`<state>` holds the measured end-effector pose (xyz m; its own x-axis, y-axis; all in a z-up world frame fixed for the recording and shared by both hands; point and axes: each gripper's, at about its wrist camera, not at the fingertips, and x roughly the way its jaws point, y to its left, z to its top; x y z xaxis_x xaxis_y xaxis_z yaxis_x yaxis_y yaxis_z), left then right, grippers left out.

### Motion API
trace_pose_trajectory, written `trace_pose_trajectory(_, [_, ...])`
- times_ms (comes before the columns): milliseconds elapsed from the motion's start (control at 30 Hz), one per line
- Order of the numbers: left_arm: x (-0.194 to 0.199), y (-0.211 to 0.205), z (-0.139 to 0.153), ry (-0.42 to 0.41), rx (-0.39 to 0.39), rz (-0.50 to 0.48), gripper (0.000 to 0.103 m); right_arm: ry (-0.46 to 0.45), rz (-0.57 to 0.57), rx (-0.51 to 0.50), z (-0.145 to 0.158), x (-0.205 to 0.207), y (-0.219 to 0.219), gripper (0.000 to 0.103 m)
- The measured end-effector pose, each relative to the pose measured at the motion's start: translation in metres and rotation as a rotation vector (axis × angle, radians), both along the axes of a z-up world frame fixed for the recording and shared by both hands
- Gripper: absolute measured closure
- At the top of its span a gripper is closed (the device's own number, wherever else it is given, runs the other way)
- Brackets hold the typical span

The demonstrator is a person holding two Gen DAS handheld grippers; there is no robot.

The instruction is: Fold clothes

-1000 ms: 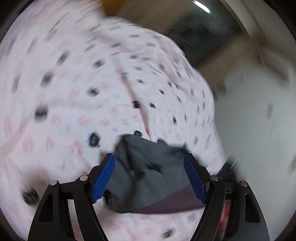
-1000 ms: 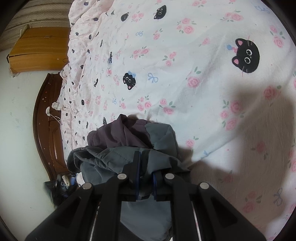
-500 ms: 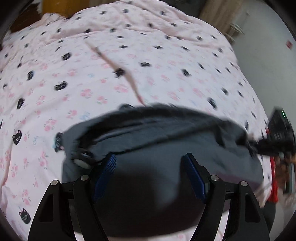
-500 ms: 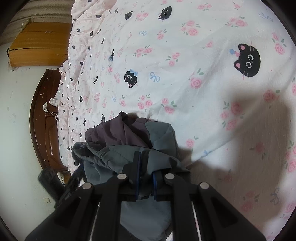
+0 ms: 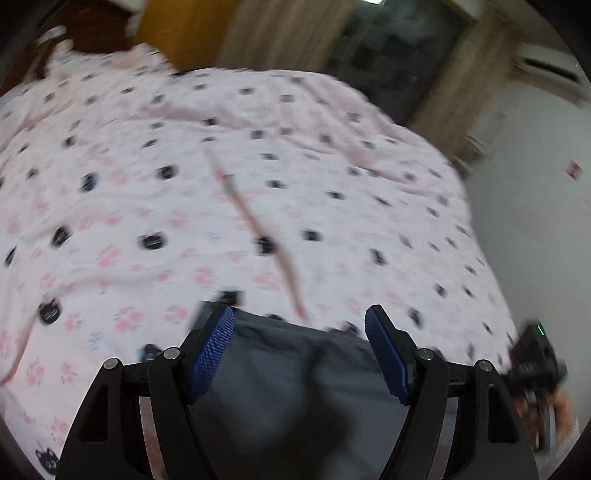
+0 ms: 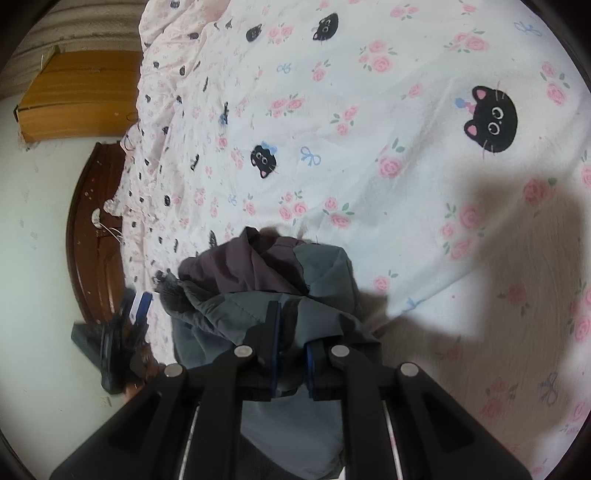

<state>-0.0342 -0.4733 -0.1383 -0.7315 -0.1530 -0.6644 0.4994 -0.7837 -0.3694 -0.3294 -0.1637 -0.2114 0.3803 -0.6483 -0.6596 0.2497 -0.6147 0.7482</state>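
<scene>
A grey padded garment with a dark purple lining lies bunched on the pink cat-print bedsheet. My right gripper is shut on a fold of the grey garment at its near edge. In the left wrist view the same grey garment spreads under and between the fingers of my left gripper, which stands open with its blue pads wide apart and not pinching the cloth. The other gripper shows blurred at the far right of that view. The left gripper also appears at the bed's left edge in the right wrist view.
The bedsheet covers the whole bed, with a pink crease down its middle. A dark wooden headboard and an orange wooden cabinet stand past the bed by a white wall. Curtains hang behind the bed.
My left gripper has swung and pulled back, so less of the grey garment fills its view and more sheet shows. The right gripper has stayed shut on the garment, barely moving.
</scene>
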Motion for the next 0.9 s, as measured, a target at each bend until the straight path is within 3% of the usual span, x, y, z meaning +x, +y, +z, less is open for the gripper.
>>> trace_pose_trajectory(267, [-0.025, 0.037, -0.033, -0.233, -0.081, -0.106, 0.034, -0.115, -0.096, -0.05, -0.004, -0.012, 0.009, 0.089])
trace_pose_trajectory(367, [-0.027, 0.027, -0.053, -0.308, -0.05, -0.032, 0.034, -0.175, -0.143, -0.069, -0.009, -0.017, 0.013, 0.089])
trace_pose_trajectory(533, [-0.026, 0.017, -0.07, -0.336, 0.013, 0.024, 0.033, -0.25, -0.206, -0.107, -0.012, -0.031, 0.017, 0.088])
trace_pose_trajectory(733, [-0.027, 0.016, -0.076, -0.349, 0.006, 0.028, 0.032, -0.287, -0.242, -0.132, -0.004, -0.045, 0.025, 0.063])
trace_pose_trajectory(767, [-0.026, 0.016, -0.076, -0.348, 0.011, 0.029, 0.032, -0.281, -0.264, -0.132, -0.002, -0.048, 0.029, 0.05])
trace_pose_trajectory(800, [-0.026, 0.015, -0.077, -0.348, 0.012, 0.03, 0.032, -0.265, -0.29, -0.13, 0.001, -0.052, 0.034, 0.044])
trace_pose_trajectory(900, [-0.028, 0.016, -0.077, -0.351, 0.006, 0.03, 0.032, -0.198, -0.344, -0.111, 0.012, -0.064, 0.048, 0.044])
